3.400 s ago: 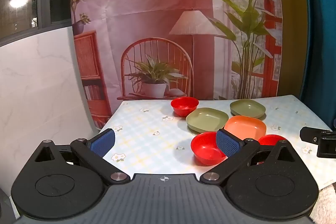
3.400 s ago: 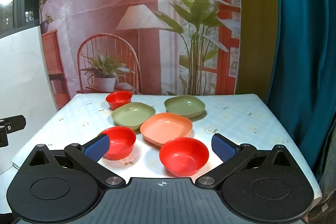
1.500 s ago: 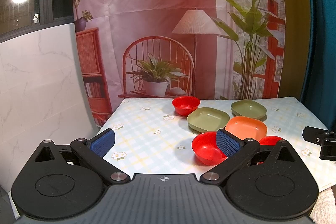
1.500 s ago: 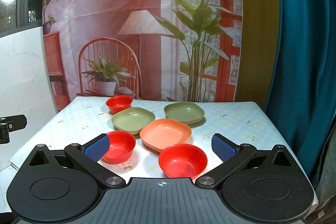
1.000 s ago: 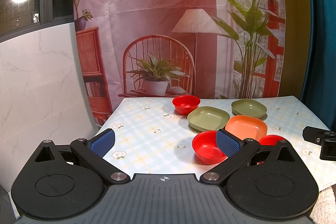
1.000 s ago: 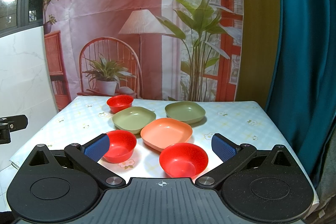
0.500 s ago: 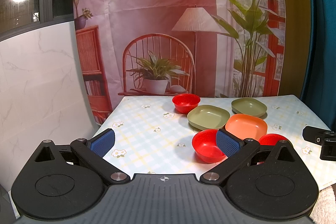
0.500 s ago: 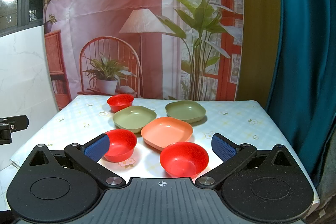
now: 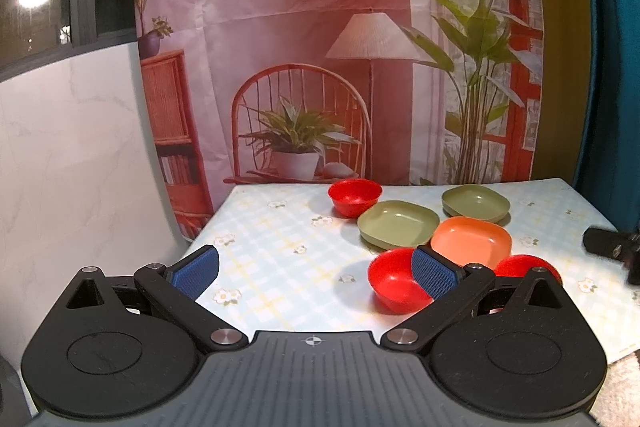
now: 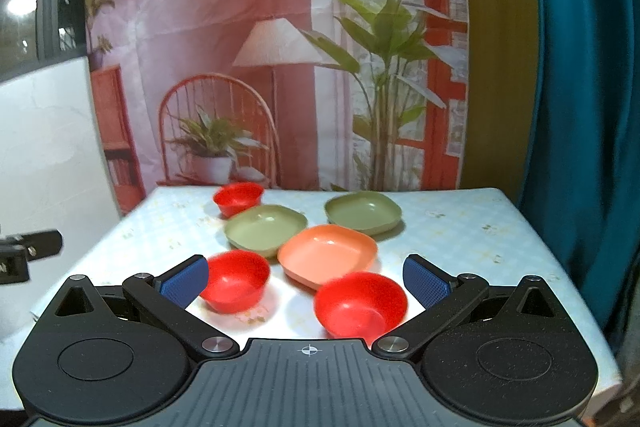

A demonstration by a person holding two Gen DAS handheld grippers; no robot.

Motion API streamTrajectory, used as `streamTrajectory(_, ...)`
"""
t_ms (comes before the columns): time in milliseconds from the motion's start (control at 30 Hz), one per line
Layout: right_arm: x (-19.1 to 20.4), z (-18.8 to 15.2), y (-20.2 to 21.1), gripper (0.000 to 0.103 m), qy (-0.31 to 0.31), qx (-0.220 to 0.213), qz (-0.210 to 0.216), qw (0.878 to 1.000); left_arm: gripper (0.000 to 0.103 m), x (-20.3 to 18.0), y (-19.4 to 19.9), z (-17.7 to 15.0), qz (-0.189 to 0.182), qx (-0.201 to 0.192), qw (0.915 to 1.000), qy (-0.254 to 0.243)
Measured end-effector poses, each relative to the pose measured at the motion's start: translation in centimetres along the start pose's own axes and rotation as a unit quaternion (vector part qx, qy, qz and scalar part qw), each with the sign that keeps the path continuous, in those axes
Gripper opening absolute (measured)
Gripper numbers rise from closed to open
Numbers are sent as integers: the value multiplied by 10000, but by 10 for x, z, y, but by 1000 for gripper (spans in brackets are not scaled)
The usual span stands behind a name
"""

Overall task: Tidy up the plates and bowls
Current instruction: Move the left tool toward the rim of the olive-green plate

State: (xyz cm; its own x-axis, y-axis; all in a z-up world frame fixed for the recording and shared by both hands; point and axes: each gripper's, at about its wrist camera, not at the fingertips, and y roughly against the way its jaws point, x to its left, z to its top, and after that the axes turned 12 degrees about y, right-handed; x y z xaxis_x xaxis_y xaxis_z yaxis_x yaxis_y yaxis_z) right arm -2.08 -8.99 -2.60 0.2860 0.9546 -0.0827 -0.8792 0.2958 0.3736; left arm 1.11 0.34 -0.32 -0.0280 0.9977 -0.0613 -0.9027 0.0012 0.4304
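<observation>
Both grippers spread, holding nothing: left gripper, right gripper near the nearest red bowl; orange plate just behind.

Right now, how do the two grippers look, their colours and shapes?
Both look alike. The left gripper and right gripper have black bodies with two round discs, silver pivot screws, a ribbed grey centre plate with a small crosshair mark, and blue textured pads on black fingers.
</observation>
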Motion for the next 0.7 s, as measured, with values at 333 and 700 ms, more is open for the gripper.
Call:
streamTrajectory(333, -30, 16, -42, 103, -99, -422, 564, 9975, 103, -5, -42, 24, -231, 58, 9997, -87)
streamTrajectory(700, -47, 38, -116, 103, 36, 110, 505, 9987, 103, -13, -100, 40, 3, 99, 9999, 68)
